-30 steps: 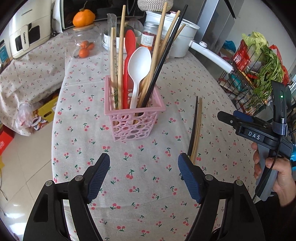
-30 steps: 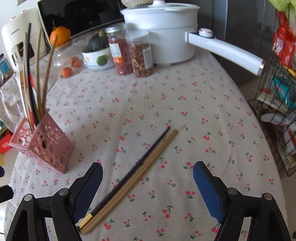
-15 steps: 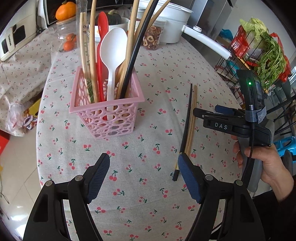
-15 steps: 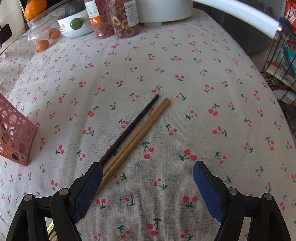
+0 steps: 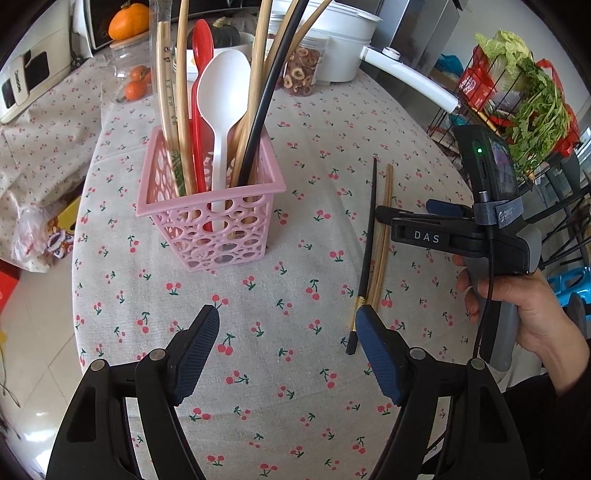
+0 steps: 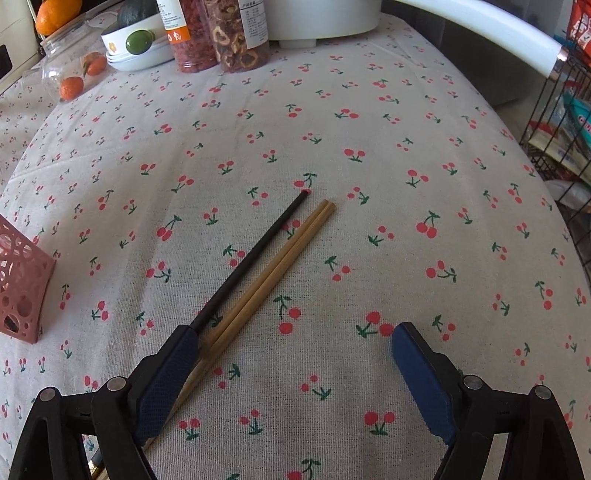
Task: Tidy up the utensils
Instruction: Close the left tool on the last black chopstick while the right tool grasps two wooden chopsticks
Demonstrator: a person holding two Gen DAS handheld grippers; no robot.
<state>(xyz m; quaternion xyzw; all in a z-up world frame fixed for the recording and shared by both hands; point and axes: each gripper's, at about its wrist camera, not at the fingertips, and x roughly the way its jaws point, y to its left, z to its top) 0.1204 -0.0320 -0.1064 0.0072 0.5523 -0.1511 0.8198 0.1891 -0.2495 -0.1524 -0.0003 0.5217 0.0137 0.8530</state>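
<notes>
A pink perforated basket (image 5: pixel 210 218) stands on the cherry-print tablecloth and holds several chopsticks, a white spoon (image 5: pixel 221 96) and a red spoon. One black chopstick (image 5: pixel 367 251) and two wooden chopsticks (image 5: pixel 382 240) lie side by side to its right. They also show in the right wrist view, black (image 6: pixel 255 254) and wooden (image 6: pixel 273 266). My left gripper (image 5: pixel 288 354) is open and empty, in front of the basket. My right gripper (image 6: pixel 291 369) is open, low over the loose chopsticks, its left finger (image 6: pixel 166 380) covering their near ends.
A white pot with a long handle (image 5: pixel 406 77), jars (image 6: pixel 236 33), a bowl (image 6: pixel 136 48) and tangerines (image 6: pixel 70 86) stand at the table's far side. A wire rack with greens (image 5: pixel 528 99) stands to the right. The basket's corner (image 6: pixel 18 291) shows at left.
My right gripper has come down and forward over the loose chopsticks. My left gripper has moved nearer to the basket and a little right.
</notes>
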